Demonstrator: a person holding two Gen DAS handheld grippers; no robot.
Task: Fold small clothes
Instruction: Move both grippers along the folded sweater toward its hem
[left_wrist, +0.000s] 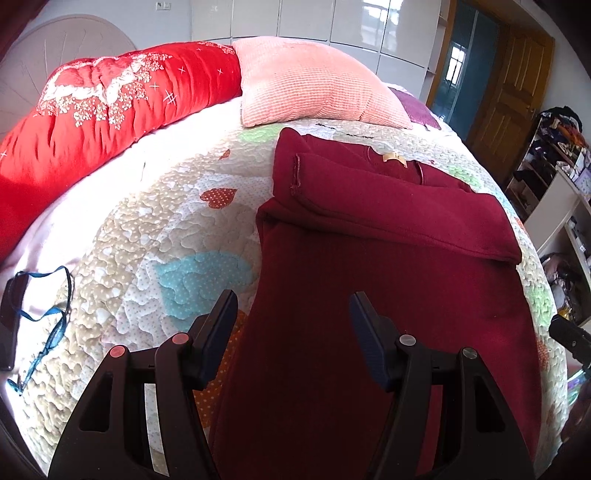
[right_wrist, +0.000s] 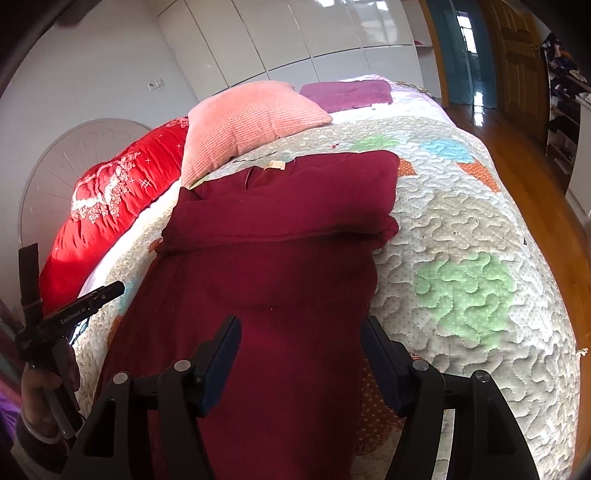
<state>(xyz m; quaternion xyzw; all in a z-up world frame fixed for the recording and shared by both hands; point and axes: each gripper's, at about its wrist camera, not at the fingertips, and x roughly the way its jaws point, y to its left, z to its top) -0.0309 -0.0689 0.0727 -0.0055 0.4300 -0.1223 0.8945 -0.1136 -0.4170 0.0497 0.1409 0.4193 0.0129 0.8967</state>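
Observation:
A dark red sweatshirt (left_wrist: 388, 280) lies flat on the quilted bed, its sleeves folded across the chest and its collar tag at the far end. It also shows in the right wrist view (right_wrist: 280, 266). My left gripper (left_wrist: 293, 306) is open and empty, hovering over the garment's near left edge. My right gripper (right_wrist: 301, 332) is open and empty over the garment's near right part. The left gripper's body shows at the left edge of the right wrist view (right_wrist: 88, 302).
A pink pillow (left_wrist: 314, 85) and a red duvet (left_wrist: 110, 107) lie at the head of the bed. A purple cloth (right_wrist: 347, 94) lies beyond the pillow. A blue strap and dark device (left_wrist: 48, 317) lie at the left. Wooden floor (right_wrist: 524, 155) and shelves are on the right.

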